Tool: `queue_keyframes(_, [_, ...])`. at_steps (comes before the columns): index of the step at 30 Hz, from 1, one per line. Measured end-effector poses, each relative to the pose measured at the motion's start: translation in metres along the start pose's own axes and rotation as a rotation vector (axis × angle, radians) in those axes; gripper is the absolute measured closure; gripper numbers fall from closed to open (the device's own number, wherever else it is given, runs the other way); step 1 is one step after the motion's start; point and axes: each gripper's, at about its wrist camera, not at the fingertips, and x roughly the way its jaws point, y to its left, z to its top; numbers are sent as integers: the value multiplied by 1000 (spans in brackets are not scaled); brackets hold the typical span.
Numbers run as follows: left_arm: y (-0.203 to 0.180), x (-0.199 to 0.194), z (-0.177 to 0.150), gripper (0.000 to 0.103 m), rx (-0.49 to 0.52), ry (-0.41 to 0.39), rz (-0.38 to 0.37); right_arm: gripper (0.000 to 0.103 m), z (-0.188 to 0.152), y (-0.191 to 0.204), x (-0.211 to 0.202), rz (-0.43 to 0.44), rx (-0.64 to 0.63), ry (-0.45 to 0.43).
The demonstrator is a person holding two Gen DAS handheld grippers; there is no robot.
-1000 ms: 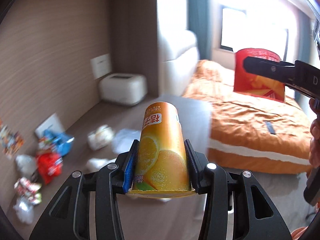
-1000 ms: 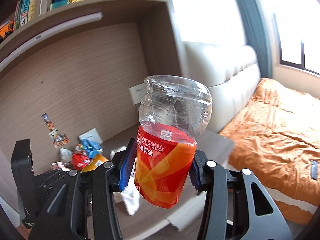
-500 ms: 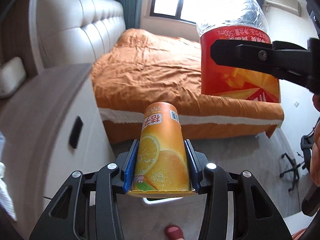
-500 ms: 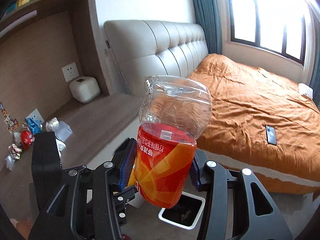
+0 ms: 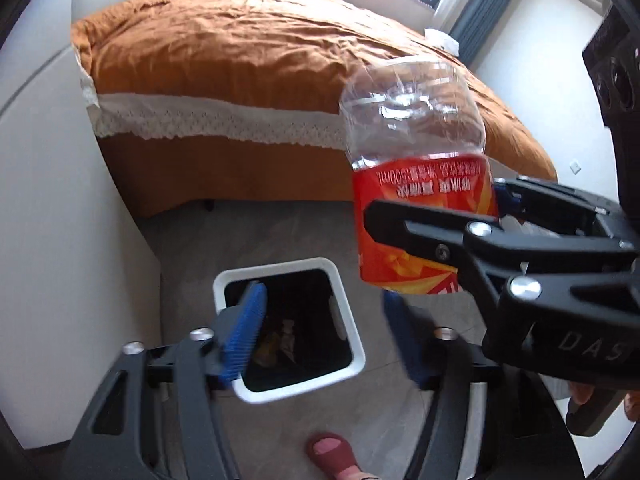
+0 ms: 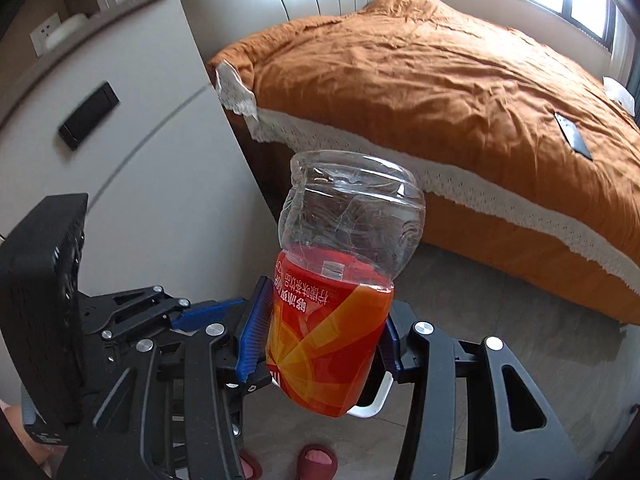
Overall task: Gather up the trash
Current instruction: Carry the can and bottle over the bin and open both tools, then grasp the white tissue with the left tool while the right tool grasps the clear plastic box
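2 sets of tongs hang over a grey tiled floor (image 5: pixel 280 232) beside a bed with a rumpled orange cover (image 5: pixel 248 40). Left tongs (image 5: pixel 324 332) stand wide apart with nothing between the blue ribbed pads (image 5: pixel 246 332); their jaws have just been opening, and they sit directly above a white-rimmed square trash bin (image 5: pixel 344 292) with a dark inside, where a few scraps of yellowish and pale litter lie at the bottom. Right tongs (image 6: pixel 320 344) clamp a crumpled clear plastic bottle with a red and orange label (image 6: pixel 332 332), pads pressing on the label at both sides, though these jaws have just been easing apart a little. That bottle points its clear, dented base away from the camera and tilts slightly. Seen from the left wrist, the bottle (image 5: pixel 420 184) hangs up and to the right of the bin, not over its opening. 1 white cabinet with a dark recessed handle (image 6: pixel 88 116) stands just beside the bed's head end, and a dark phone (image 6: pixel 572 136) lies on the cover. 2 red slippers (image 6: pixel 316 460) show at the lower edge below the right tongs.
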Motion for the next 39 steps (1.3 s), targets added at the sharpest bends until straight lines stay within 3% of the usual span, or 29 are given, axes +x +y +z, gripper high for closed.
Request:
queue_keyframes(1, [6, 11, -3, 5, -20, -8, 7, 19, -8, -5, 16, -3, -5, 27])
queue_keyframes(2, [12, 26, -8, 5, -37, 15, 4, 4, -17, -12, 30, -14, 12, 28])
queue_keyframes(8, [20, 44, -22, 5, -63, 44, 39, 4, -38, -29, 51, -56, 38, 71])
queue_keyframes(15, [7, -2, -13, 5, -90, 25, 69, 4, -24, -18, 2, -42, 41, 44])
queue_keyframes(26, [-14, -120, 13, 5, -110, -98, 135, 4, 16, 12, -97, -3, 30, -49])
queue_keyframes(39, [-56, -307, 21, 5, -249, -316, 230, 4, 86, 86, -233, 116, -135, -276])
